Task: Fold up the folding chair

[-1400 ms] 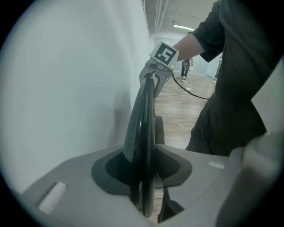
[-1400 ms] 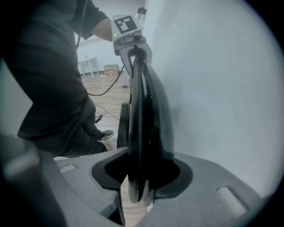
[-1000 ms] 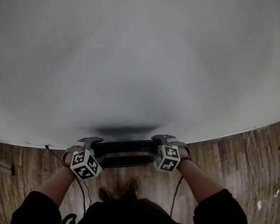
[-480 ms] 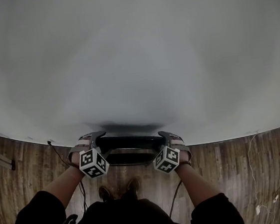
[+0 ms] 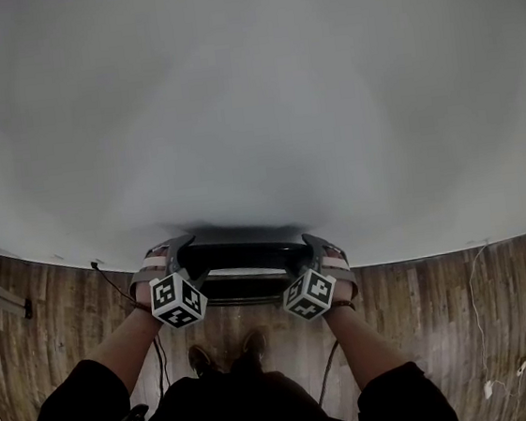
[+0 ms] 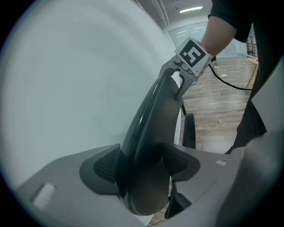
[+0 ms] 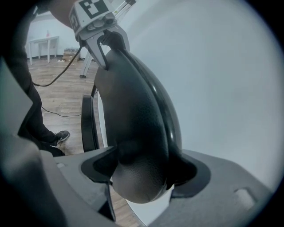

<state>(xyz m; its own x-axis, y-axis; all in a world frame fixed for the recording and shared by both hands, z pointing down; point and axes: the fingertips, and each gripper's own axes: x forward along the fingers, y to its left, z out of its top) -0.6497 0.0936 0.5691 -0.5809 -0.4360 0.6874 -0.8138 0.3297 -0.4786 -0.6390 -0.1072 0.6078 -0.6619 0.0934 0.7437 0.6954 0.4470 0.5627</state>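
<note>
The folded black chair stands against the white wall, its curved top bar [image 5: 244, 252] level between my hands. My left gripper [image 5: 177, 252] straddles the bar's left end and my right gripper [image 5: 314, 243] its right end. In the left gripper view the chair's dark back [image 6: 151, 115] fills the gap of the left gripper [image 6: 140, 166], with the right gripper [image 6: 179, 80] at the far end. The right gripper view mirrors this: chair back [image 7: 133, 106] between the jaws of the right gripper [image 7: 144, 170], left gripper [image 7: 104, 37] beyond. Both pairs of jaws have just been opening and stand wide around the bar.
A white wall [image 5: 250, 93] fills most of the head view, right behind the chair. Wooden floor [image 5: 425, 309] runs below it, with loose cables [image 5: 471, 294] at the right. The person's shoes [image 5: 227, 352] stand just short of the chair. A table [image 7: 44, 44] stands far off.
Both hands and the chair top have shifted a little up the picture, toward the wall. The marker cubes have tipped as the grippers turned downward.
</note>
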